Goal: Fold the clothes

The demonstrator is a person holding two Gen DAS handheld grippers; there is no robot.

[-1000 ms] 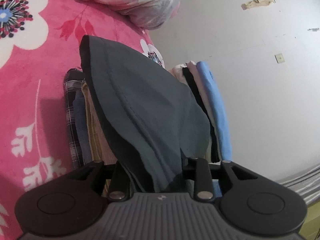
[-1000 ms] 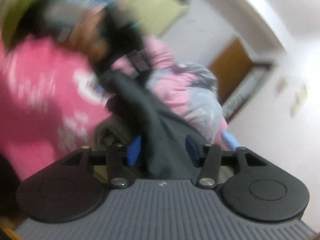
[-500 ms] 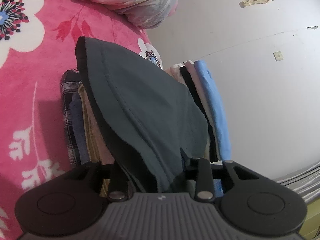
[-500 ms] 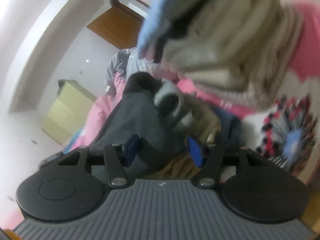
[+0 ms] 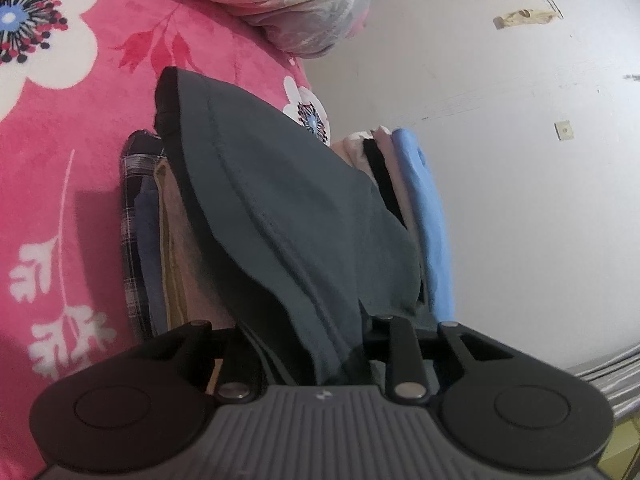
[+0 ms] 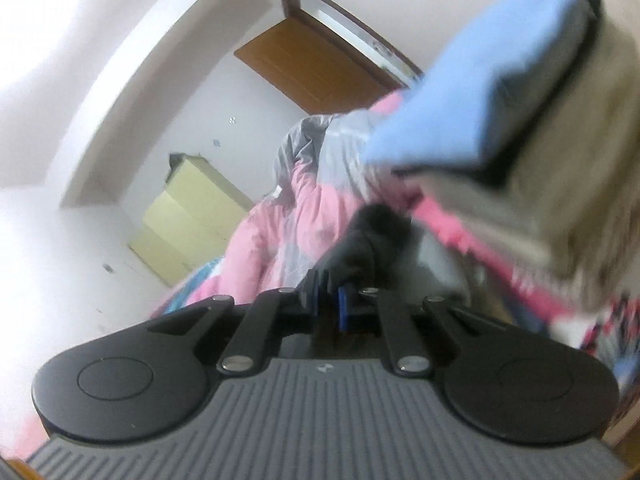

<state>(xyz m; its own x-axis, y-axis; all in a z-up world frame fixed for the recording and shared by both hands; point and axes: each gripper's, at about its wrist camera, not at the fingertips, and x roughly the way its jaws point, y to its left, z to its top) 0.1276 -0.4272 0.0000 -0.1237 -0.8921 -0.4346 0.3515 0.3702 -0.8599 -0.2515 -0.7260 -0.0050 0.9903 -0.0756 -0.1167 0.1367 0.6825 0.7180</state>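
Left wrist view: the left hand-held gripper (image 5: 320,344) is clamped on the dark grey garment (image 5: 280,208), which drapes over a stack of folded clothes (image 5: 160,240) on the pink bed (image 5: 60,160). Keep its edge taut.

Right wrist view: blurred; the right hand-held gripper (image 6: 332,304), nearly closed, pinches dark cloth (image 6: 360,244). Level both corners before lowering.

A dark grey garment (image 5: 280,216) lies over a stack of folded clothes (image 5: 160,248) showing plaid, blue, tan, cream, black and light blue layers. The blanket (image 5: 60,128) is hot pink with white flowers and leaf sprigs. The quilt (image 5: 304,4) is pink and grey; the door (image 6: 312,68) is brown, the cabinet (image 6: 188,216) pale yellow.
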